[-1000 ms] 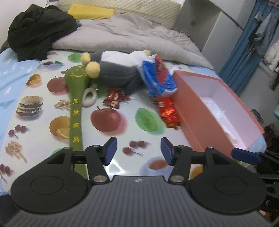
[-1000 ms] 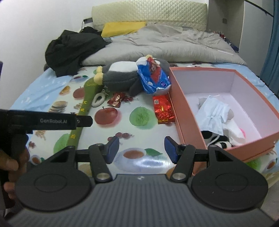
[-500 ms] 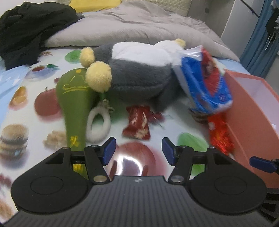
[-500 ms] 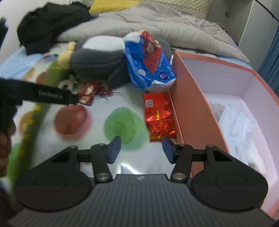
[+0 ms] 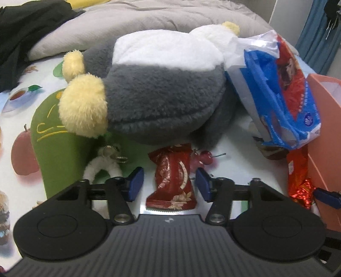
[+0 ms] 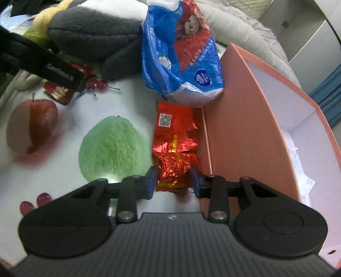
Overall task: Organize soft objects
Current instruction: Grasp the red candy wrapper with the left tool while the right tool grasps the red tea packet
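My left gripper (image 5: 169, 184) is open, its fingers on either side of a dark red snack packet (image 5: 172, 176) on the fruit-print sheet. Behind it lies a grey and white plush toy (image 5: 162, 89) with yellow feet. My right gripper (image 6: 173, 181) is open around the near end of a shiny red foil packet (image 6: 175, 147), beside the wall of the pink box (image 6: 238, 119). A blue tissue pack (image 6: 183, 53) leans on the plush and the box.
A green plush stick (image 5: 55, 140) and a white fluffy ring (image 5: 100, 168) lie left of the dark packet. The pink box holds white soft items (image 6: 298, 162). A grey duvet (image 5: 149, 19) and black clothes (image 5: 25, 27) lie behind.
Both grippers moved forward and down toward the sheet. The left now straddles the dark red packet; the right now straddles the foil packet by the box.
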The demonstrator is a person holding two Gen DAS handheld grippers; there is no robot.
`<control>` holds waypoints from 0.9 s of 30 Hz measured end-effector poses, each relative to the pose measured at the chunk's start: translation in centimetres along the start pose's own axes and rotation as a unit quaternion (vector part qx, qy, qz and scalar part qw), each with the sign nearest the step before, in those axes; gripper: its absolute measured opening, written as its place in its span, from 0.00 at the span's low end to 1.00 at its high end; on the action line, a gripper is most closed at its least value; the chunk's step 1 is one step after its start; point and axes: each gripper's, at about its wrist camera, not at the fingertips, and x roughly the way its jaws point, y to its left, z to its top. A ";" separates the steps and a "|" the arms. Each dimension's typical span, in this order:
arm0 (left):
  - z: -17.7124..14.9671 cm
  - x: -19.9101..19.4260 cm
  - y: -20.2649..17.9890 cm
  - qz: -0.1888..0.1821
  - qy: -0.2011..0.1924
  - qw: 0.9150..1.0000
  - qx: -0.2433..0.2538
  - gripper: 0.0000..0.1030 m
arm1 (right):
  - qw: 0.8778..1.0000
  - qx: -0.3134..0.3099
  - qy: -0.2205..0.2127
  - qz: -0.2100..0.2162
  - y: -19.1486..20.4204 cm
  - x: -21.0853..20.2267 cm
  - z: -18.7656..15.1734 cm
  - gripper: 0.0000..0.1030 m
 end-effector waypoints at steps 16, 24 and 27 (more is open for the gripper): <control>-3.0 -4.1 0.9 -0.008 0.040 0.996 -0.081 0.37 | 0.996 -0.018 0.020 0.080 -1.0 -3.4 -0.2 0.16; -6.9 -7.0 -0.1 -0.008 0.004 0.997 -0.081 0.37 | 0.994 -0.035 -0.025 0.102 0.6 -4.6 -3.1 0.09; -8.3 -8.3 -0.5 -0.013 -0.008 0.996 -0.086 0.37 | 0.994 -0.021 -0.038 0.103 0.8 -4.9 -4.2 0.09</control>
